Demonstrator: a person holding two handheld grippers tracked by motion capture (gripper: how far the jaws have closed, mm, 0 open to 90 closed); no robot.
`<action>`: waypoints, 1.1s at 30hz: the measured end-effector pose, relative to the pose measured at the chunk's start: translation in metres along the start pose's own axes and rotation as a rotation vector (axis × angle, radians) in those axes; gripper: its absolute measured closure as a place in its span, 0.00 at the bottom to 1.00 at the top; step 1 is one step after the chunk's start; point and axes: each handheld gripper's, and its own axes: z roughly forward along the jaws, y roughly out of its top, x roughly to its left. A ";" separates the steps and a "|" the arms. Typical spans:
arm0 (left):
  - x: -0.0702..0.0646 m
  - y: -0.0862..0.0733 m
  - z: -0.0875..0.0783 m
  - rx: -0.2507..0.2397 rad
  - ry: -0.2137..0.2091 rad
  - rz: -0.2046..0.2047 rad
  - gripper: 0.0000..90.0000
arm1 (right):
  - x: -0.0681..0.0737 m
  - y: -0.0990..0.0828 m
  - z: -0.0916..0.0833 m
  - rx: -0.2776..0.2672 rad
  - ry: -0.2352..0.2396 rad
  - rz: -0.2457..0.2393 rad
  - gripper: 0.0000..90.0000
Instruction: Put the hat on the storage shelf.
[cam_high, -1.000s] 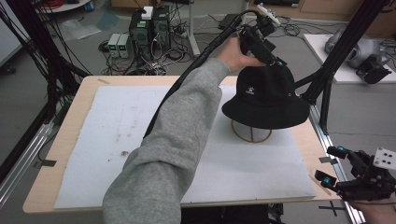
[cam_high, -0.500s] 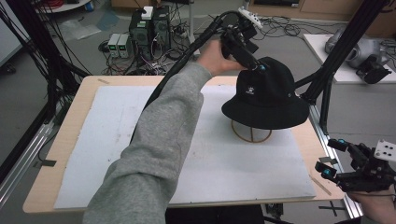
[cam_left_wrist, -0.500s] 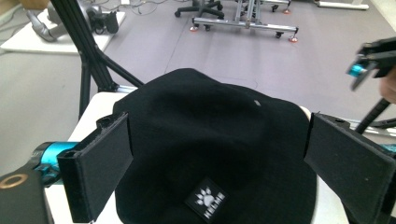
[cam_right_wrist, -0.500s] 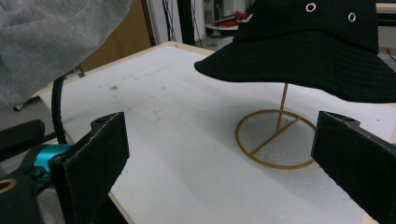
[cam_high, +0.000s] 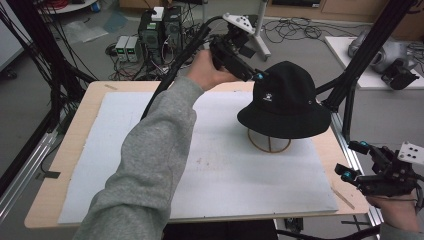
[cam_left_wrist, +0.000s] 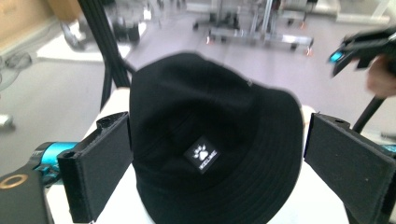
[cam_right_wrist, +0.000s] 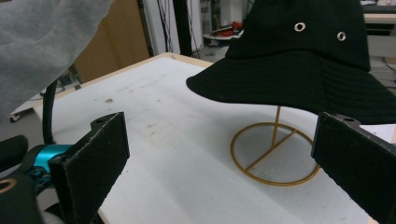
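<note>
Hat (cam_high: 285, 100): black bucket hat, perched on a gold wire stand (cam_high: 269, 145) toward the far right of the counter (cam_high: 65, 150); brim clear of the white mat (cam_high: 150, 125); small white logo patch facing the left gripper; two metal eyelets (cam_right_wrist: 300, 27) on the crown in the right gripper view.

Left gripper (cam_high: 255, 76): raised at the far side of the hat, just beside the crown; fingers (cam_left_wrist: 100, 163) spread wide, one on each side of the hat in the left gripper view, not closed on it; touching or a hair apart, cannot tell.

Change over the last second: left gripper drawn leftward along the far edge of the hat and lowered toward the crown; hat and stand unmoved.

Right gripper (cam_high: 352, 160): held low off the near right corner of the counter, well apart from the hat; shifted slightly since a second ago; fingers (cam_right_wrist: 93, 158) wide open, holding nothing, aimed at the stand's ring base.

Meaning for the work: approach phase ending, grasp not yet made; probable next need a closing of the left fingers on the crown, then a straight lift off the stand.

Risk: soft fabric likely to fold under the squeeze; light stand liable to tip if dragged sideways.
</note>
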 end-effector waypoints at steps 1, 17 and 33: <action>-0.001 -0.001 -0.002 0.007 0.004 -0.001 0.09 | -0.001 0.000 0.001 -0.002 -0.006 0.005 0.04; -0.011 -0.050 -0.050 -0.018 0.090 -0.052 0.09 | -0.014 0.006 0.011 -0.048 -0.018 0.012 0.04; -0.040 -0.096 -0.092 -0.027 0.198 -0.069 0.09 | -0.028 0.014 0.031 -0.089 -0.018 0.016 0.04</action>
